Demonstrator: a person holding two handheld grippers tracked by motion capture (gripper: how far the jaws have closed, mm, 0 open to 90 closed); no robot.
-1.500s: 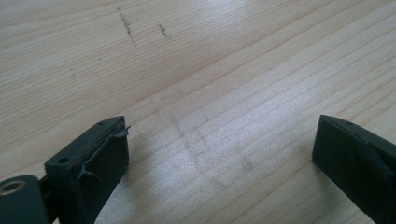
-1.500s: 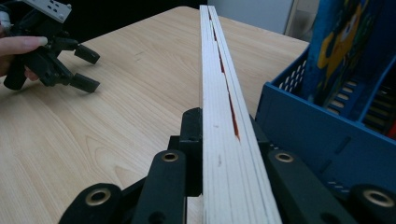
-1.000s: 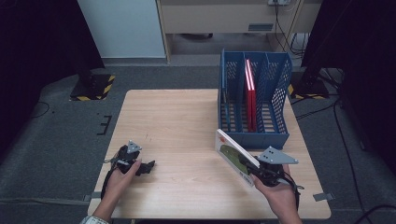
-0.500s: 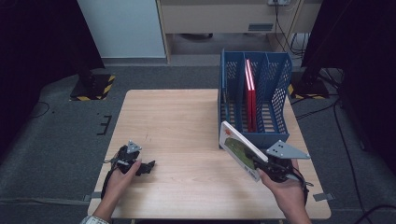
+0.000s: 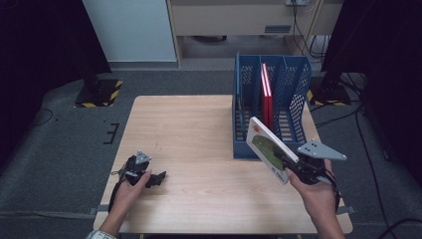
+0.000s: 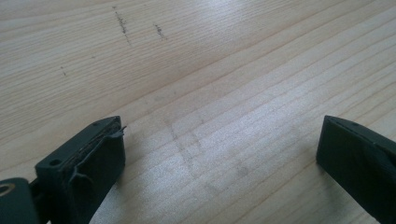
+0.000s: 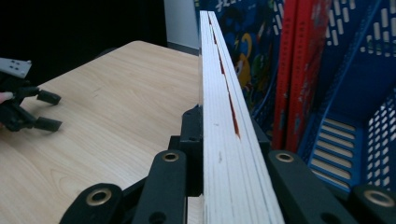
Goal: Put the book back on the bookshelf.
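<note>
My right gripper (image 5: 291,167) is shut on a thin white book (image 5: 266,149) with a green and red cover, held tilted above the table's right side, just in front of the blue file rack (image 5: 271,144). In the right gripper view the book's white page edge (image 7: 219,116) runs straight up between the two jaws. Red books (image 5: 267,97) stand upright in the rack's middle slot, also seen close by as red books (image 7: 301,70). My left gripper (image 5: 155,179) rests on the wooden table (image 5: 199,139) near its front left. Its jaws stand wide apart over bare wood (image 6: 219,130).
The blue rack has several slots and stands at the table's right rear. A white cabinet (image 5: 129,30) and a shelf unit are on the floor behind the table. Dark stands with yellow-black bases (image 5: 99,92) flank the table.
My right hand has lifted the book and carried it toward the rack, tilting it more upright. The left gripper has stayed where it was.
</note>
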